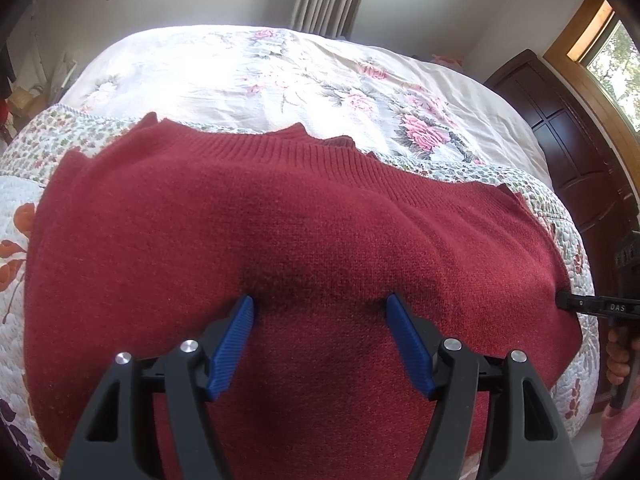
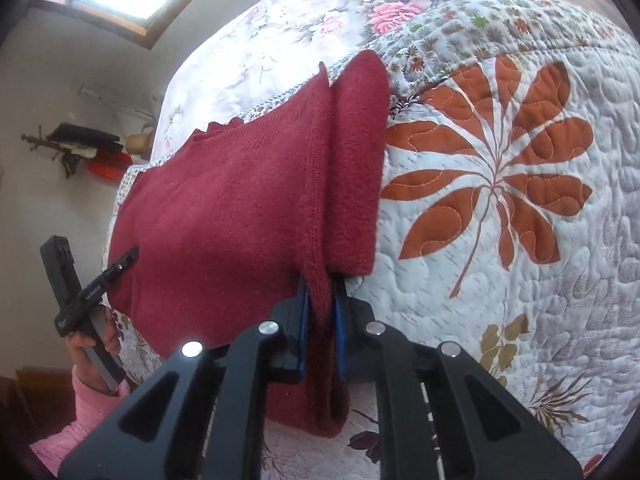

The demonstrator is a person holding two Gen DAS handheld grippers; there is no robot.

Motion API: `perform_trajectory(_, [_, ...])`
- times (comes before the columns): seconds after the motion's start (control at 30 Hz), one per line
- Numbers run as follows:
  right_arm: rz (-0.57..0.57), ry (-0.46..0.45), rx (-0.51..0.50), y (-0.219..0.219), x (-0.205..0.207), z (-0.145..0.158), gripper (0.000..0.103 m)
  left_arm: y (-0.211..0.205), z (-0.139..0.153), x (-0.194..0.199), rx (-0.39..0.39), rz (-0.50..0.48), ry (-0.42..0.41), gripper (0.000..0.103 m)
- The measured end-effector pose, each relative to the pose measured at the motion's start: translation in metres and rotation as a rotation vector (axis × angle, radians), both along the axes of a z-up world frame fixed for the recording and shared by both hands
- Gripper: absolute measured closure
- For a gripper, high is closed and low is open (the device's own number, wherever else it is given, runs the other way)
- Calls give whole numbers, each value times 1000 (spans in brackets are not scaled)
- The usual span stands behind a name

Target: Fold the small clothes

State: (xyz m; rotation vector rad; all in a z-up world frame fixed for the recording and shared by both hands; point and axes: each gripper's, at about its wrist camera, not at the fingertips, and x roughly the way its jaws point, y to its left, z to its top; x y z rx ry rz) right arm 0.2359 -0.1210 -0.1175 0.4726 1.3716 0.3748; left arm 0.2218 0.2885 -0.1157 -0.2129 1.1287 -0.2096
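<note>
A dark red knit sweater (image 1: 304, 216) lies spread on the quilted bedspread (image 1: 16, 200), its ribbed hem towards the far side. My left gripper (image 1: 320, 300) is open, and its blue-padded fingertips (image 1: 240, 320) stand wide apart at the sweater's middle, on or just above the knit. My right gripper (image 2: 320, 280) is shut on a raised fold of the sweater (image 2: 240, 208) at its edge. A doubled strip of the fabric hangs down between the pads (image 2: 340, 320). In the left wrist view, the right gripper (image 1: 562, 300) meets the sweater's right edge. The left gripper (image 2: 130, 254) shows side-on in the right wrist view.
A floral sheet (image 1: 280, 76) covers the far part of the bed. A dark wooden cabinet (image 1: 580, 140) stands to the right of the bed, under a window. A hand with a pink sleeve (image 2: 96, 364) holds the left gripper's handle. Open quilt (image 2: 520, 200) lies beside the sweater.
</note>
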Motion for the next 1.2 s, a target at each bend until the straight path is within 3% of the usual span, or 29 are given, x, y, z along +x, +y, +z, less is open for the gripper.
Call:
perform_trajectory(0.17, [-8,-2,14,-3,-3,0,88,-2,-1,-1,16,-6,-20,31])
perform_trajectory(0.4, [20,5,1,4,-7,7,66,-2,-1,0,20,-12,-26,30])
perform_trajectory(0.47, [42,3,-14,12,-4,6,66,-2,-1,-1,24,-11,-30,30])
perform_trajectory(0.5, [42,5,-7,15,-3,5,67,-3,-1,-1,28,-12,-31,30])
perform_trajectory(0.63, [26,1,26,19,-2,6,87,-4,0,-1,37,-14,-33,30])
perform_trajectory(0.7, [4,-6,64,15,-2,10,92,-4,0,0,41,-18,-34,29])
perform_trajectory(0.83, [-12,-41,120,10,-2,23,93,-2,-1,0,34,-23,-28,27])
perform_trajectory(1.07, [-11,15,50,10,-2,2,94,1,-5,3,17,-30,-13,26])
perform_trajectory(1.2, [-7,-2,33,12,-6,1,94,2,-7,4,14,-35,-7,25])
